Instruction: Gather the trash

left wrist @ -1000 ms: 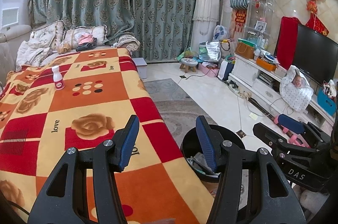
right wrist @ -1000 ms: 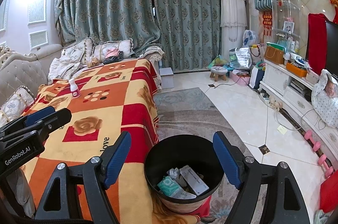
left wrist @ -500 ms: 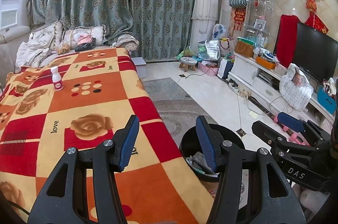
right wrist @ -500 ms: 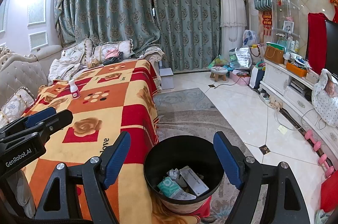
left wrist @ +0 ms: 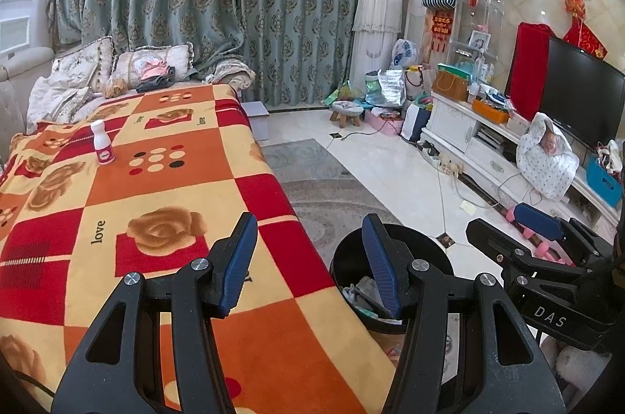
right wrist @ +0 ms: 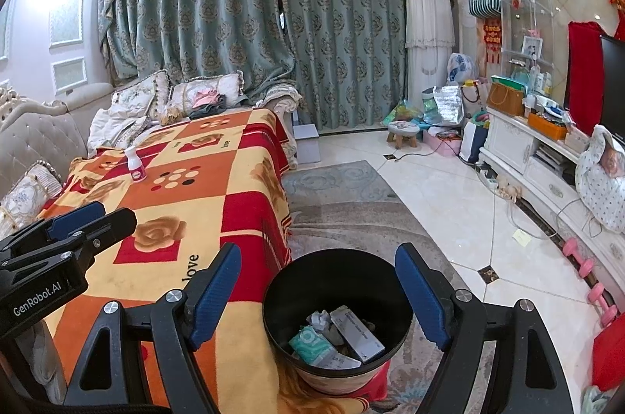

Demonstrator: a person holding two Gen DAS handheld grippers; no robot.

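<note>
A small white bottle with a pink label [left wrist: 102, 142] [right wrist: 134, 163] stands upright far back on the checked orange, red and yellow blanket [left wrist: 164, 187] [right wrist: 230, 187]. Beside the blanket's near right edge, a black trash bin [right wrist: 275, 300] [left wrist: 425, 250] sits on the floor. It holds a green tissue pack [right wrist: 312, 340], a white box [right wrist: 357, 334] and crumpled paper [right wrist: 320, 318]. My right gripper [right wrist: 318, 269] hovers open above the bin with nothing between its blue pads. My left gripper [left wrist: 308, 238] is open and empty over the blanket's near right edge, far from the bottle.
A grey patterned rug [right wrist: 343, 203] lies under the bin, with tiled floor to its right. A white TV cabinet [right wrist: 523, 148], pink dumbbells [right wrist: 586, 265] and a small stool [right wrist: 404, 132] line the right side. Cushions [left wrist: 152, 68] and a sofa back sit behind the blanket.
</note>
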